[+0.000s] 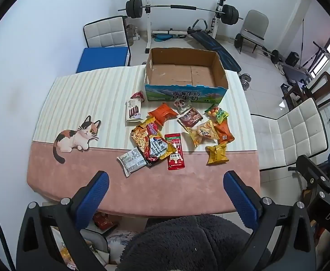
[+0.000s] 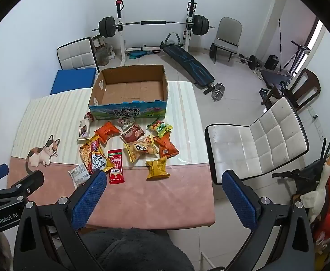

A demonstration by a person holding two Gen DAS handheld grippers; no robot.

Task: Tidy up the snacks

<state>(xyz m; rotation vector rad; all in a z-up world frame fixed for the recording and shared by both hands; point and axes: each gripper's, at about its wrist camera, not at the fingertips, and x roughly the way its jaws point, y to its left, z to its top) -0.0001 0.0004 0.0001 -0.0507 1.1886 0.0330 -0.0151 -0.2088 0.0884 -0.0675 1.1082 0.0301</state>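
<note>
Your table (image 1: 63, 180) carries an empty box (image 1: 187, 72) at its far edge, open side up, with nothing yet inside it. Between the box and you lies the pile of snacks (image 1: 176, 131), all flat on the cloth and spread in a loose band just in front of the box's printed wall.

The left gripper (image 1: 165, 187) and the right gripper (image 2: 162, 185) both hang above the near edge of the table, tilted steeply down, jaws spread as wide as they go and holding nothing. Every snack lies ahead of them, toward the box, none between the blue pads.

Nearest you are 3 packs in a row: the white pack (image 1: 132, 161) to the left, the red sachet (image 1: 175, 151) in the middle, the yellow pack (image 1: 217, 153) to the right. The red sachet's long axis runs from you toward the box, so jaws spanning left to right would cross its short side. In the right wrist view the left pad (image 2: 90, 192) sits just short of the red sachet (image 2: 116, 169), so the right hand looks nearer to it and to the yellow pack; the white pack seems better placed for your left hand.
</note>
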